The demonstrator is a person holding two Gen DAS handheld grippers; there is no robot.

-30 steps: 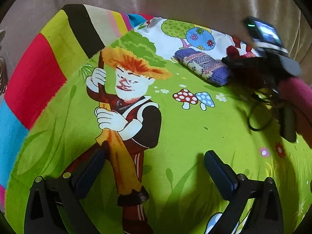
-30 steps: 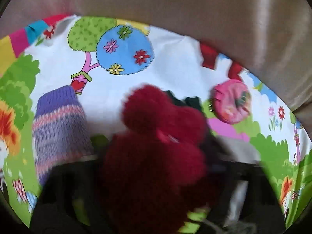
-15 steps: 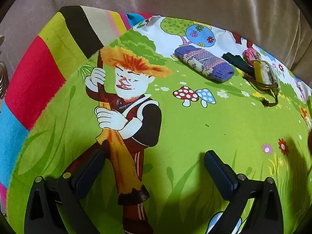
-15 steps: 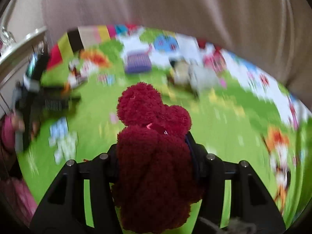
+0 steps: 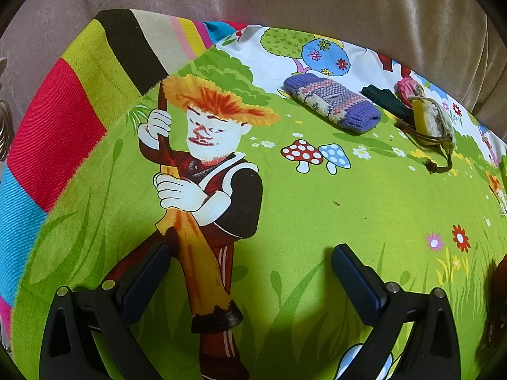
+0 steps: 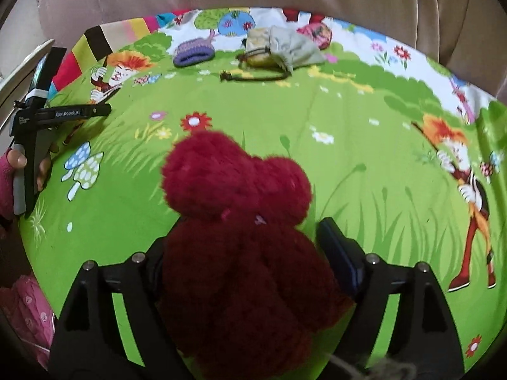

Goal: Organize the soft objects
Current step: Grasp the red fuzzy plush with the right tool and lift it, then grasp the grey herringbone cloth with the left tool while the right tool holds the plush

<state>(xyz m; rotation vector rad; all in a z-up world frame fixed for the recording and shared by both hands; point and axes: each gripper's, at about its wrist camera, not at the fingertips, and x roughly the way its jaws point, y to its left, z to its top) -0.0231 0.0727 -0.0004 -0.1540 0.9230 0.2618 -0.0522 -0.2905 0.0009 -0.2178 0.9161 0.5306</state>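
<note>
My right gripper [image 6: 247, 240] is shut on a fluffy dark red knitted item with pompoms [image 6: 240, 221], held low over the green cartoon cloth [image 6: 348, 120]. My left gripper [image 5: 250, 269] is open and empty above the cloth; it also shows at the left of the right wrist view [image 6: 104, 109]. At the far edge lie a purple knitted sock [image 5: 332, 103] [image 6: 193, 52], a dark green knit piece [image 5: 385, 99], a grey drawstring pouch [image 5: 432, 120] [image 6: 282, 52] and a pink round item [image 6: 315, 33].
The cloth covers a seat with beige cushions [image 5: 285, 0] behind it. A striped cloth [image 5: 79, 101] lies under it at the left. The person's hand in a pink sleeve [image 6: 12, 171] holds the left gripper.
My right gripper has carried the red item back from the far edge of the cloth toward the near side. The left gripper has stayed where it was.
</note>
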